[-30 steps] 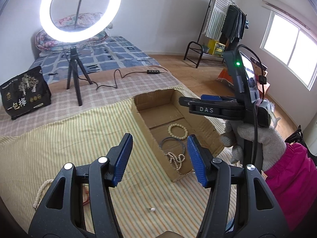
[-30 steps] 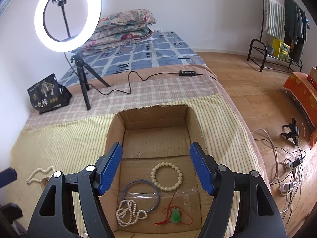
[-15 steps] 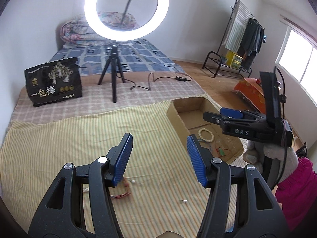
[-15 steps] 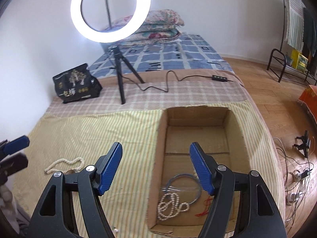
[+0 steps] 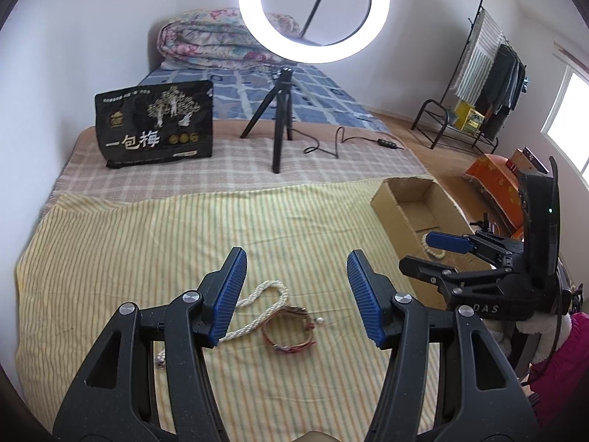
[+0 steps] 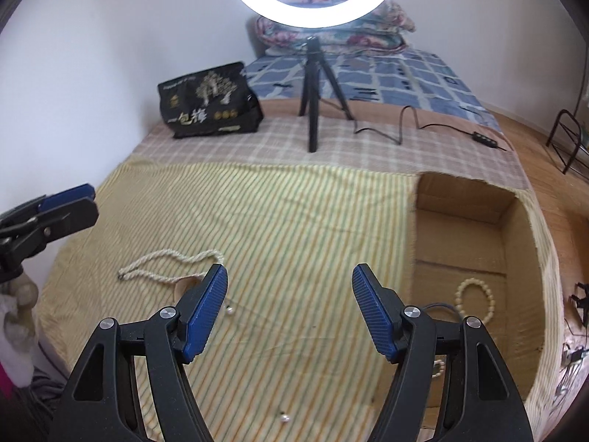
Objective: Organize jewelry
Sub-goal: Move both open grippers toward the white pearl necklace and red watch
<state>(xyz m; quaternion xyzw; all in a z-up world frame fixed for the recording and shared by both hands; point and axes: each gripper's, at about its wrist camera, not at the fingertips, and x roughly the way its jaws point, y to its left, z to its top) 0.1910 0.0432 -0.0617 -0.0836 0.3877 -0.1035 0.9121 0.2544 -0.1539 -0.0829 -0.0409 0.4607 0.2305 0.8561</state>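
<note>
Between wide-open, empty left gripper (image 5: 294, 294) fingers, red bracelet (image 5: 289, 329), hidden from right wrist view.

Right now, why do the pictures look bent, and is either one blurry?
Both views are fisheye: walls bow and corners go black. Left wrist view is sharp, though the ring light glares white. Right wrist view is softly smeared across the striped cloth.
</note>
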